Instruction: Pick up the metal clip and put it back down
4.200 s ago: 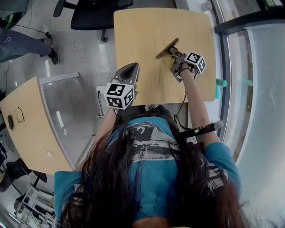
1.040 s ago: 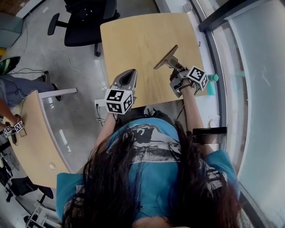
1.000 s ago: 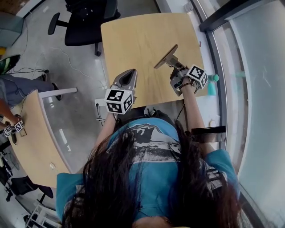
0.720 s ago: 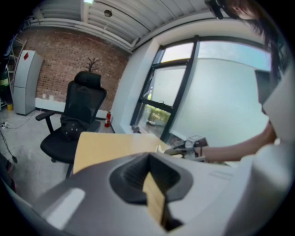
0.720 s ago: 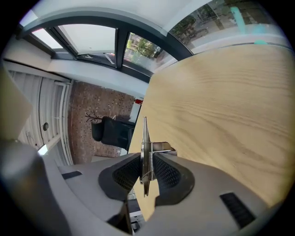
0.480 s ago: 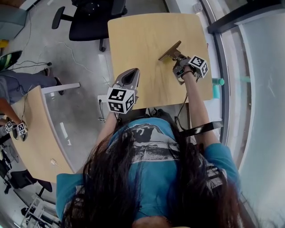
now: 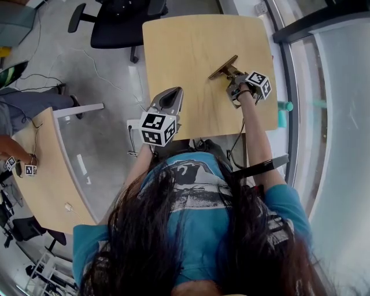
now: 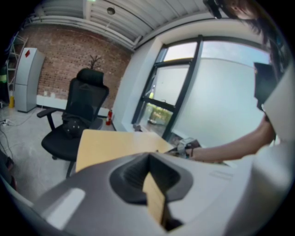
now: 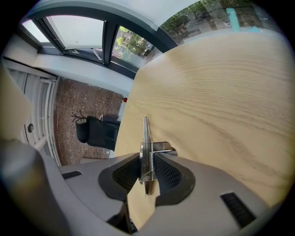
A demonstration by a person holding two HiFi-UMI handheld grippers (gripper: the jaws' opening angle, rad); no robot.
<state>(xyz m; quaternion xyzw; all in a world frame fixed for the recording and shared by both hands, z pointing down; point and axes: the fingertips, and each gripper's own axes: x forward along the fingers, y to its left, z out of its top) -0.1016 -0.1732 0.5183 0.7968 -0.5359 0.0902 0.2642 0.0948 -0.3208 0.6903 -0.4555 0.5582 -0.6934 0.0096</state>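
The metal clip, a flat brass-toned plate with a wire spring, is over the right side of the wooden table. My right gripper is shut on it. In the right gripper view the clip stands on edge between the pads, and its plate sticks out past the right gripper. Whether it touches the tabletop I cannot tell. My left gripper hovers at the table's near left edge, apart from the clip. In its own view the left gripper looks shut with nothing held.
A black office chair stands beyond the table's far left corner. A second wooden table and a glass panel lie to the left, with another person's legs nearby. A glass wall runs along the right, beside a teal object.
The head view has shifted a little. My right gripper keeps the clip in much the same spot over the table. The left gripper has not visibly moved.
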